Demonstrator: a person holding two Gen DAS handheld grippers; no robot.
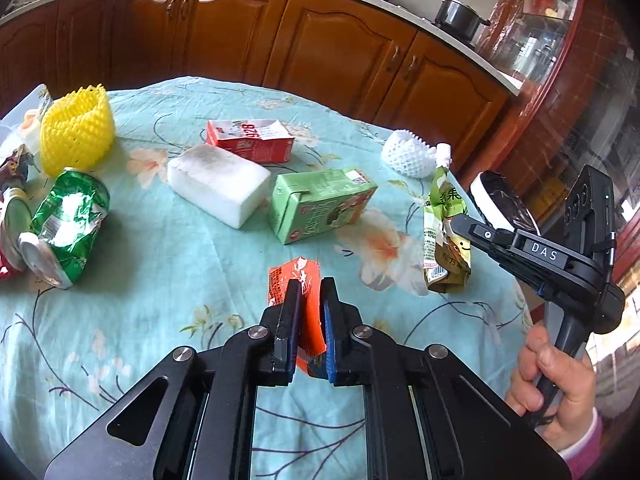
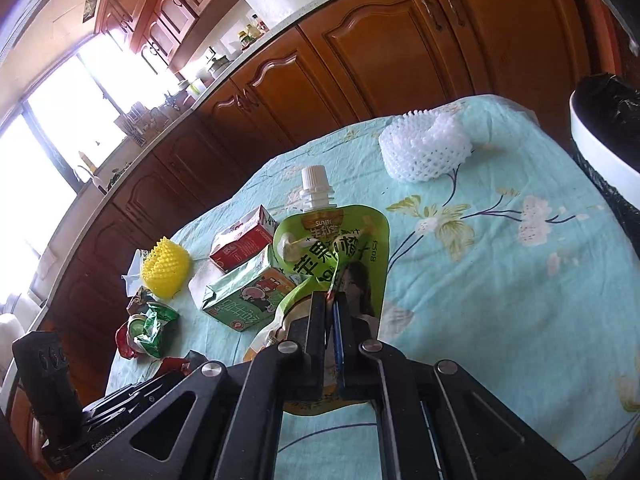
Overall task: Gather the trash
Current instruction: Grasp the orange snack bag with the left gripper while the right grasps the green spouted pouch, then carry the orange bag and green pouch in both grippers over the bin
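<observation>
My left gripper (image 1: pixel 311 286) is shut on an orange wrapper (image 1: pixel 310 312) and holds it above the floral tablecloth (image 1: pixel 160 300). My right gripper (image 2: pixel 331 298) is shut on a green spouted juice pouch (image 2: pixel 336 248) and holds it upright above the table; it also shows in the left wrist view (image 1: pixel 444 236). On the table lie a green carton (image 1: pixel 320 206), a red carton (image 1: pixel 252 140), a white foam block (image 1: pixel 218 184), a crushed green can (image 1: pixel 66 224), a yellow foam net (image 1: pixel 78 130) and a white foam net (image 1: pixel 408 154).
A white bin lined with a black bag (image 2: pixel 608 136) stands off the table's right edge; it also shows in the left wrist view (image 1: pixel 500 204). Wooden kitchen cabinets (image 1: pixel 320 48) run behind the table. More wrappers lie at the table's left edge (image 1: pixel 12 184).
</observation>
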